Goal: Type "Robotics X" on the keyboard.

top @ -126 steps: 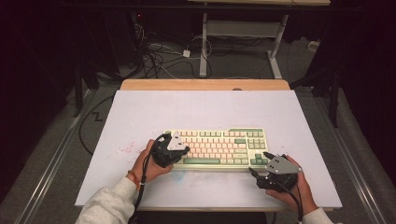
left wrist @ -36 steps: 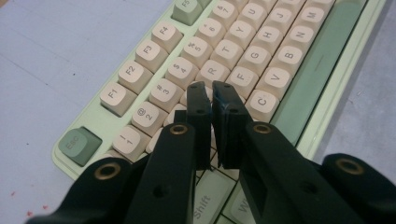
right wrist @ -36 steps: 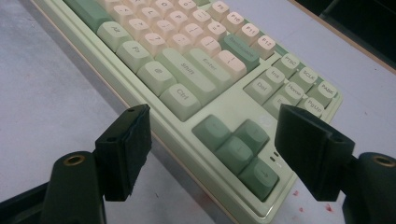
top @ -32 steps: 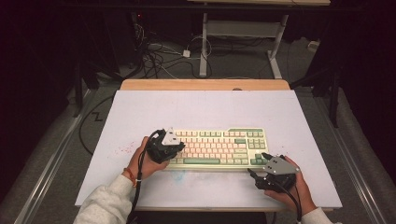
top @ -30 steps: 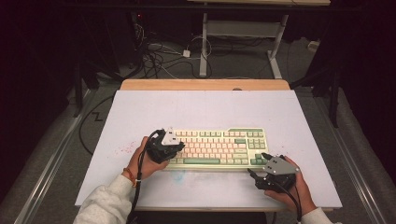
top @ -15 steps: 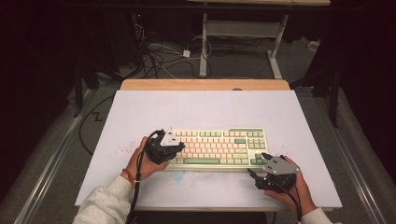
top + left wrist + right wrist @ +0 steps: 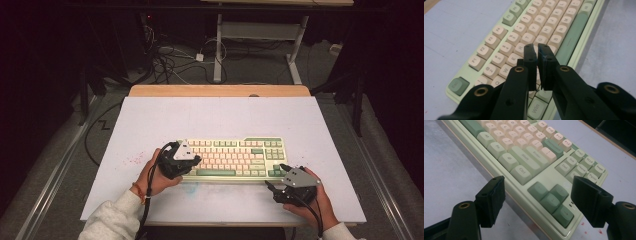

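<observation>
A: Looking down from the high view, I have the keyboard (image 7: 231, 158) lying flat on the white table (image 7: 220, 117), toward my near edge and a little right of centre.

B: And your left gripper (image 7: 196, 161)?

A: It sits over the keyboard's left end. In the left gripper view its jaws are nearly together, only a thin slit between the pads, with nothing in them. The tips hang above the letter keys; whether they touch a key I can't tell from this angle.

B: The right one?

A: My right gripper (image 7: 276, 176) is at the near right corner of the keyboard, low over the table. In the right gripper view (image 7: 537, 195) the jaws stand wide apart and hold nothing. One jaw is on the table side of the front edge, the other past the arrow keys (image 7: 554, 200), so that corner lies between them. The pads look clear of the case.

B: Anything else close by?

A: Some faint red specks (image 7: 131, 161) on the table, left of my left hand (image 7: 155, 176).
</observation>
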`<action>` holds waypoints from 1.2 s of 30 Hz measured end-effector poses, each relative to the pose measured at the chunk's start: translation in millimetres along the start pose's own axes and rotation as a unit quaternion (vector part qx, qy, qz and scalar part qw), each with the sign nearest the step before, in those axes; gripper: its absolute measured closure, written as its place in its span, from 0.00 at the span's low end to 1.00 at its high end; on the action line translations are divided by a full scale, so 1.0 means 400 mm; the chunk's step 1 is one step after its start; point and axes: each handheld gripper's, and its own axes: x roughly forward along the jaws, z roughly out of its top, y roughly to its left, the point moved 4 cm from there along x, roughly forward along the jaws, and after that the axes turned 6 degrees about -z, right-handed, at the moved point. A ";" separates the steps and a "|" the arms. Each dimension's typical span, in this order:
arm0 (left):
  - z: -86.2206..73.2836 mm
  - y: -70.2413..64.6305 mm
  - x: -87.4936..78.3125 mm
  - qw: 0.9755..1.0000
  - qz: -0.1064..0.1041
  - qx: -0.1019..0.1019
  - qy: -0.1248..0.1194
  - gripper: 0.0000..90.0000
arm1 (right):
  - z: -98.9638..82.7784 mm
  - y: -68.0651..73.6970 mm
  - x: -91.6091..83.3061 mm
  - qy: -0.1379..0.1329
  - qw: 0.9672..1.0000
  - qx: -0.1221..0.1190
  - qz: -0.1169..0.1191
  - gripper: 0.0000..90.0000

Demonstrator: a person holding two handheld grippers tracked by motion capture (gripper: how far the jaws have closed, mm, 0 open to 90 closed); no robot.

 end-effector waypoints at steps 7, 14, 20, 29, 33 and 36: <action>0.007 -0.017 0.011 1.000 -0.013 0.009 0.001 0.93 | -0.001 -0.001 0.001 0.000 1.000 0.000 0.000 0.31; 0.014 -0.033 0.023 1.000 -0.021 0.017 0.006 0.93 | -0.001 -0.001 0.000 0.001 1.000 0.001 0.000 0.31; 0.016 -0.049 0.040 0.999 -0.031 0.026 0.016 0.93 | -0.001 -0.001 0.000 0.000 1.000 0.000 0.000 0.31; 0.017 -0.059 0.062 0.998 -0.033 0.033 0.028 0.93 | -0.001 0.000 0.000 0.001 1.000 -0.001 0.000 0.31; 0.017 -0.053 0.061 0.999 -0.030 0.029 0.027 0.93 | -0.001 -0.001 0.001 0.001 1.000 -0.001 0.001 0.32; 0.015 -0.047 0.061 0.999 -0.029 0.027 0.028 0.93 | -0.001 0.000 0.001 0.002 1.000 -0.002 0.001 0.32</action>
